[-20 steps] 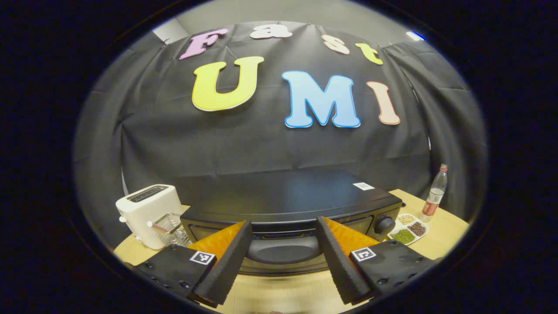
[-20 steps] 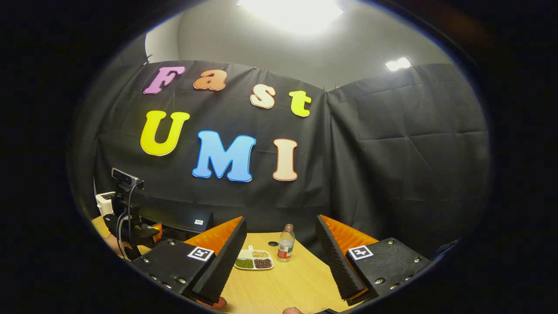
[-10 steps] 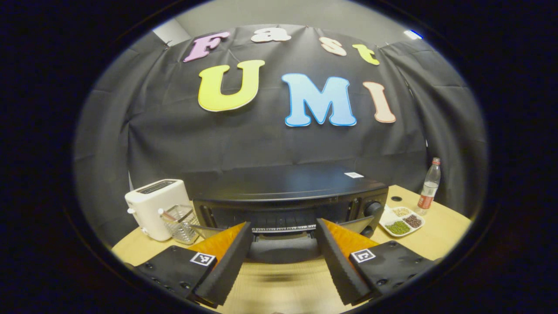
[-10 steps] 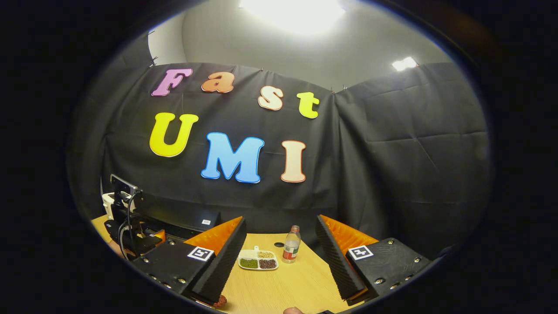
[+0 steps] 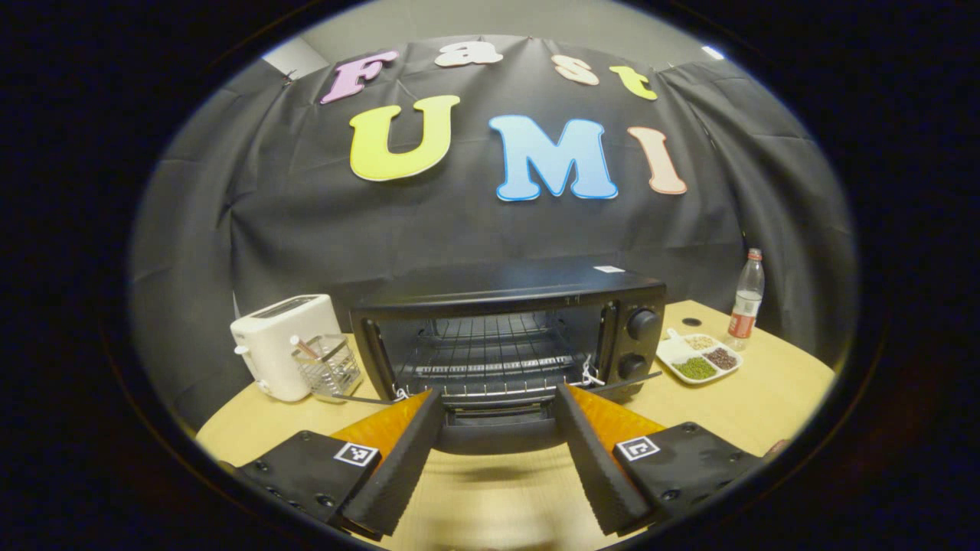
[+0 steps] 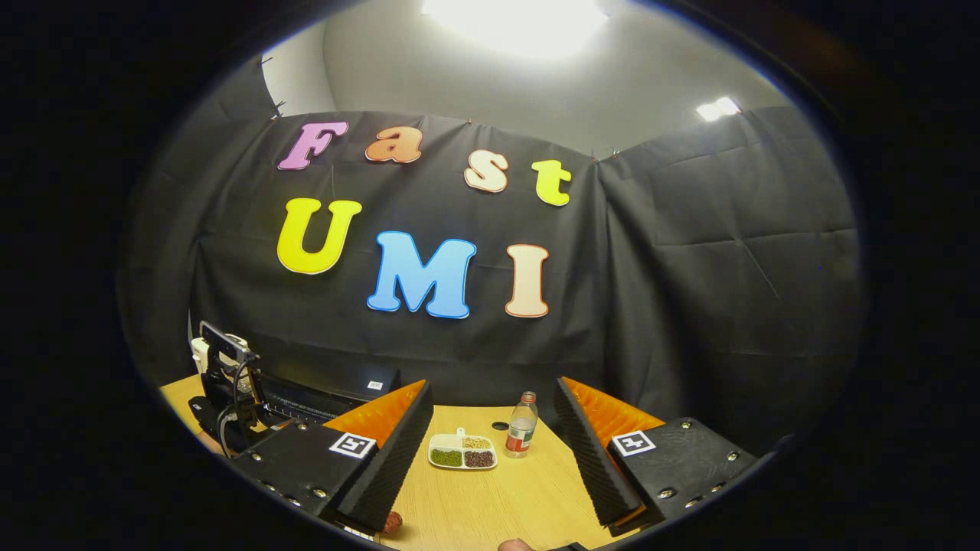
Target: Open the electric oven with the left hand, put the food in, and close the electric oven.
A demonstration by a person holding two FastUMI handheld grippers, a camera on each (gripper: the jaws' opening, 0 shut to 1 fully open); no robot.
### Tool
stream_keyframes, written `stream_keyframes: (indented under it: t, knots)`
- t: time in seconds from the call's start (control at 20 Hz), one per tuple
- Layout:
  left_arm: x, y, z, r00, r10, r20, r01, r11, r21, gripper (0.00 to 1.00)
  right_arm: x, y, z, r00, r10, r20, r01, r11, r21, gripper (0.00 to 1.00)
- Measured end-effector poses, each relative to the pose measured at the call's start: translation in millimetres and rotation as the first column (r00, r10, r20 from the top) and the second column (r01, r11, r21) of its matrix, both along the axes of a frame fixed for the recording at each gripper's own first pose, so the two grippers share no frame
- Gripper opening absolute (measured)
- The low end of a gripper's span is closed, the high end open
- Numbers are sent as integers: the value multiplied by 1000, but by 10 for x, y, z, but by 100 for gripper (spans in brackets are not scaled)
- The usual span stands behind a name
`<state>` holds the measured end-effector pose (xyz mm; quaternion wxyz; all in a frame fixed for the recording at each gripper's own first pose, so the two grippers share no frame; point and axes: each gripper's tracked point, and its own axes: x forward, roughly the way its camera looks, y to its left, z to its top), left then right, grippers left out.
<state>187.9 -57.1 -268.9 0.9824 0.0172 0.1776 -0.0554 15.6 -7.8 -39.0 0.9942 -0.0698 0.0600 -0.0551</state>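
The right tongs (image 6: 494, 451) are wide apart with nothing between them, held above the wooden surface (image 6: 498, 505). Past the tips sits a white tray (image 6: 462, 452) with green, brown and pale bits in it. A bottle (image 6: 522, 425) with a red label stands upright just to the right of the tray. Far to the left is the black oven (image 6: 321, 394). The other tongs (image 6: 226, 398), with cables, are in front of the oven.
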Motion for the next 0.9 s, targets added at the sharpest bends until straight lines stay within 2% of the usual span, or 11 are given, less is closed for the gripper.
stream_keyframes:
  t: [0.05, 0.15, 0.2, 0.3, 0.45, 0.75, 0.9]
  knots:
    - [-36, -1, -32, 1000, -2, -8, 2, 1000, 4, 97, -13, 5, -11, 1000, 0, -5, 0, 1000, 3, 96]
    - [-130, -7, -115, 1000, -7, -23, 7, 1000, 8, 100, -35, 17, -38, 1000, 3, -15, -2, 1000, 10, 96]
    - [-158, -8, -151, 1000, -10, -29, 10, 1000, 12, 97, -45, 30, -65, 1000, 4, -20, -4, 1000, 12, 96]
    - [-232, -4, -239, 999, -15, -50, 16, 1000, 16, 100, -60, 60, -101, 999, 9, -32, -9, 1000, 14, 96]
    - [-336, -8, -399, 996, -24, -88, 25, 1000, 6, 97, -70, 126, -121, 999, 20, -42, -19, 1000, 16, 97]
    - [-554, -25, -834, 982, -56, -180, 62, 998, 28, 100, -74, 246, -267, 996, 37, -75, -34, 999, 38, 96]
    - [-643, 4, -835, 981, -57, -186, 64, 997, 31, 100, -55, 312, -360, 993, 65, -95, -59, 996, 65, 96]
